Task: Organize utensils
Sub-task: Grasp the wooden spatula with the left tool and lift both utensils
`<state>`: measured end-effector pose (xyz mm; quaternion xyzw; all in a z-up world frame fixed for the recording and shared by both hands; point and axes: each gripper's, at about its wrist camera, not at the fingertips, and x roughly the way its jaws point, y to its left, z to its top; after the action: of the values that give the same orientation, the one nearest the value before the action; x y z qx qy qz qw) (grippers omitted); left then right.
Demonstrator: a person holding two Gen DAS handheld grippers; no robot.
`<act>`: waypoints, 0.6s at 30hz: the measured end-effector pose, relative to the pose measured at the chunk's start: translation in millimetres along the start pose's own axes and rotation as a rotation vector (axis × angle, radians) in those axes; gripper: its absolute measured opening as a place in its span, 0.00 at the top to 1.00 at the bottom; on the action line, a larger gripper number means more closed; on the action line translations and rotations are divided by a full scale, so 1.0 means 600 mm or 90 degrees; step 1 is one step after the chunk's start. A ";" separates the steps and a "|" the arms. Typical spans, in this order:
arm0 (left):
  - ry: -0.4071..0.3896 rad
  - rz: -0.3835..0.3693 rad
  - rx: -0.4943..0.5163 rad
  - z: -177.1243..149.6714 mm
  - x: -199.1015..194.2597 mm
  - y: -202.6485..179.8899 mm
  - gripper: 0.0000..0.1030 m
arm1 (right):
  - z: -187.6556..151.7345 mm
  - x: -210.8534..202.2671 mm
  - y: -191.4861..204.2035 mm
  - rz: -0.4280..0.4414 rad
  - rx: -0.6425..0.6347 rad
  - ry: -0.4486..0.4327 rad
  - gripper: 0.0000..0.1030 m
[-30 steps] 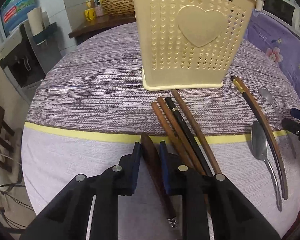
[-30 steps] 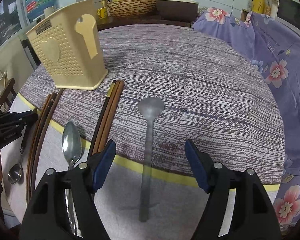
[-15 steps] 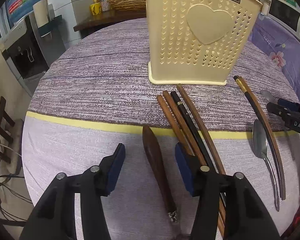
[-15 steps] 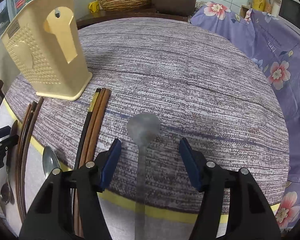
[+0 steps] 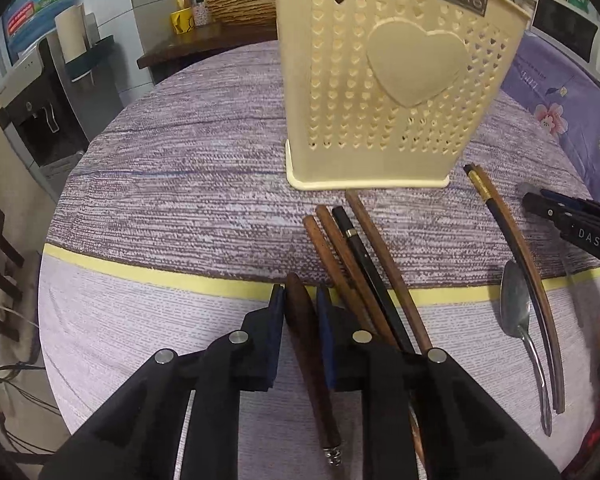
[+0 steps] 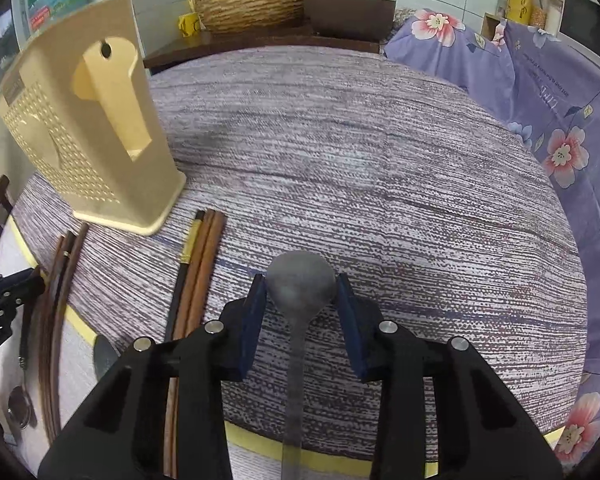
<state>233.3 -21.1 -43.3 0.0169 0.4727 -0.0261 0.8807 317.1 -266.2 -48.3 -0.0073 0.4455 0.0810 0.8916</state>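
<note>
A cream perforated utensil holder (image 5: 392,92) stands on the round table; it also shows in the right wrist view (image 6: 88,140). My left gripper (image 5: 300,300) is shut on a dark wooden-handled utensil (image 5: 308,364) that lies on the cloth. Several brown and black chopsticks (image 5: 364,264) lie just right of it. My right gripper (image 6: 302,292) has closed against the bowl of a grey spoon (image 6: 300,288) lying on the cloth, its handle running back under the gripper. A metal spoon (image 5: 520,320) and more chopsticks (image 5: 512,248) lie further right.
The table (image 6: 380,168) has a purple woven cloth with a yellow stripe (image 5: 160,276). A floral purple cover (image 6: 540,100) lies to the right. A wicker basket (image 6: 244,10) and a pot (image 6: 348,4) stand on a sideboard behind. My right gripper shows at the left view's right edge (image 5: 572,224).
My left gripper opened, then closed again on the wooden-handled utensil. My right gripper moved forward along the grey spoon and closed in on its bowl.
</note>
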 end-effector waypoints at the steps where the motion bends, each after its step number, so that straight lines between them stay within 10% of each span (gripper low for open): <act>1: -0.010 -0.005 -0.004 0.003 -0.008 0.003 0.84 | 0.001 -0.009 -0.001 0.006 0.003 -0.011 0.65; 18: -0.207 -0.063 -0.030 0.015 -0.185 0.041 0.85 | -0.031 -0.230 0.007 0.039 -0.009 -0.205 0.65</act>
<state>181.3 6.5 54.1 -0.0311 0.3249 -0.0607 0.9433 220.1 -282.5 50.4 0.0127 0.2963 0.1113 0.9485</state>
